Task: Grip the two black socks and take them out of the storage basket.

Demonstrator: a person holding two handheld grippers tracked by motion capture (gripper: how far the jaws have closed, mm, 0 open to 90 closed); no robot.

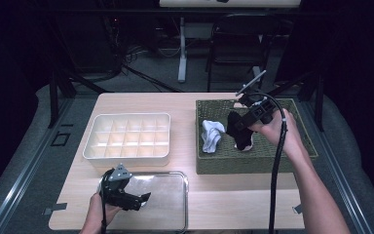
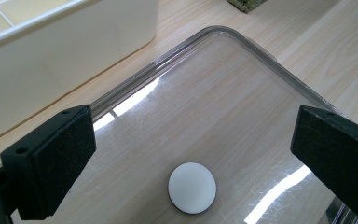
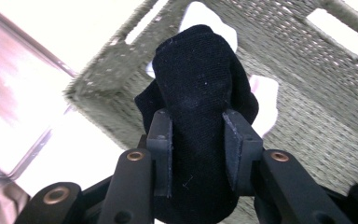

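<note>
My right gripper (image 1: 237, 127) is shut on a rolled black sock (image 1: 239, 132), held above the woven basket (image 1: 277, 161) at the right. The right gripper view has the black sock (image 3: 200, 84) squeezed between both fingers (image 3: 161, 140), with the basket (image 3: 317, 88) below it. A white sock bundle (image 1: 211, 135) lies in the basket's left part. My left gripper (image 1: 143, 200) stands open over the clear tray (image 1: 168, 195) near the front edge. Its view looks down at the clear tray (image 2: 242, 46) with a white round disc (image 2: 192, 188) beneath.
A cream divided organiser box (image 1: 126, 136) sits left of the basket, and its side wall (image 2: 65, 51) stands close behind the tray. Bare wooden tabletop (image 1: 243, 204) lies in front of the basket. A chair and table legs stand beyond the far edge.
</note>
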